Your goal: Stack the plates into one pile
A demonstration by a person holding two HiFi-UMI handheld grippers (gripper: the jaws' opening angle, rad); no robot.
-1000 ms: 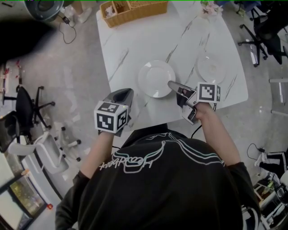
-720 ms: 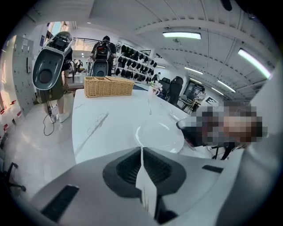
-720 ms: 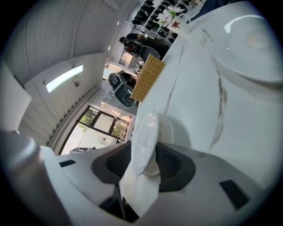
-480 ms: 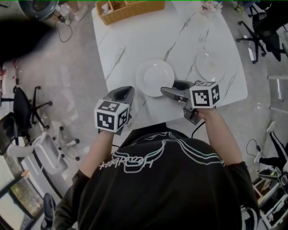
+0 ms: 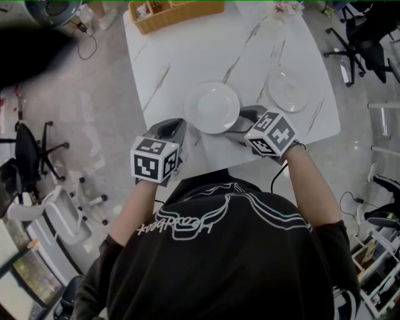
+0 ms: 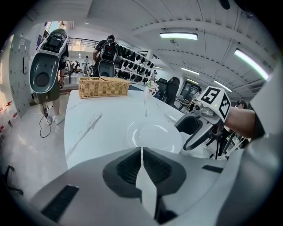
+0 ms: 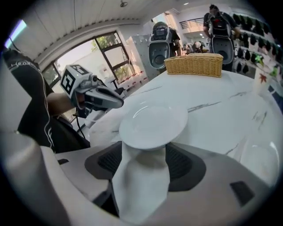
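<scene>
A white plate (image 5: 212,107) lies in the middle of the marble table (image 5: 181,56); a second, glassier plate (image 5: 289,89) lies to its right. My right gripper (image 5: 240,126) is at the first plate's near right rim. Its jaws have just been opening; in the right gripper view they (image 7: 145,149) stand wide with the plate's (image 7: 152,126) near edge over the gap, and the pads are not pressing on it. My left gripper (image 5: 170,128) hovers at the table's near left edge, shut and empty (image 6: 141,150), a little short of the plate (image 6: 154,137).
A wicker basket (image 5: 175,9) stands at the table's far edge, with a small flower vase (image 5: 289,7) at the far right corner. Office chairs (image 5: 365,37) and cables surround the table on the floor. Bare tabletop lies between the plates and the basket.
The right gripper rolled at the wrist, edged left and down to the plate's rim, and its jaws went from shut to wide apart. The left gripper stayed where it was.
</scene>
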